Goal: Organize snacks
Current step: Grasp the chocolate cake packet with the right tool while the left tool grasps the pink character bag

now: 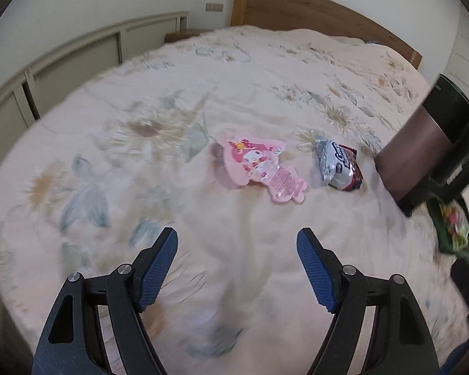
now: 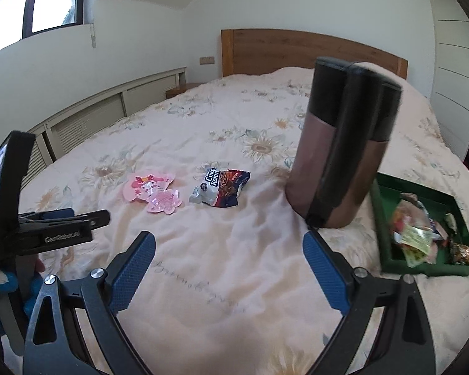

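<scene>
My left tongs (image 1: pixel 236 268) and right tongs (image 2: pixel 229 272) hung apart, empty, above the bed (image 2: pixel 234 281). Several snacks lay in the green tray (image 2: pixel 387 250); the pink packet (image 2: pixel 153 192) and cookie packet (image 2: pixel 223 187) remained out.

At the left edge of the right wrist view, I am reading "GenRobot.AI" in pale letters along the black body of my left tool (image 2: pixel 101 217); smaller lines of print sit below it, too tiny to make out. Near the middle, the white-and-dark snack packet (image 2: pixel 223 187) is showing bold lettering I cannot decipher. The pink cartoon packet (image 2: pixel 154 192) is carrying print too blurred to read.
</scene>
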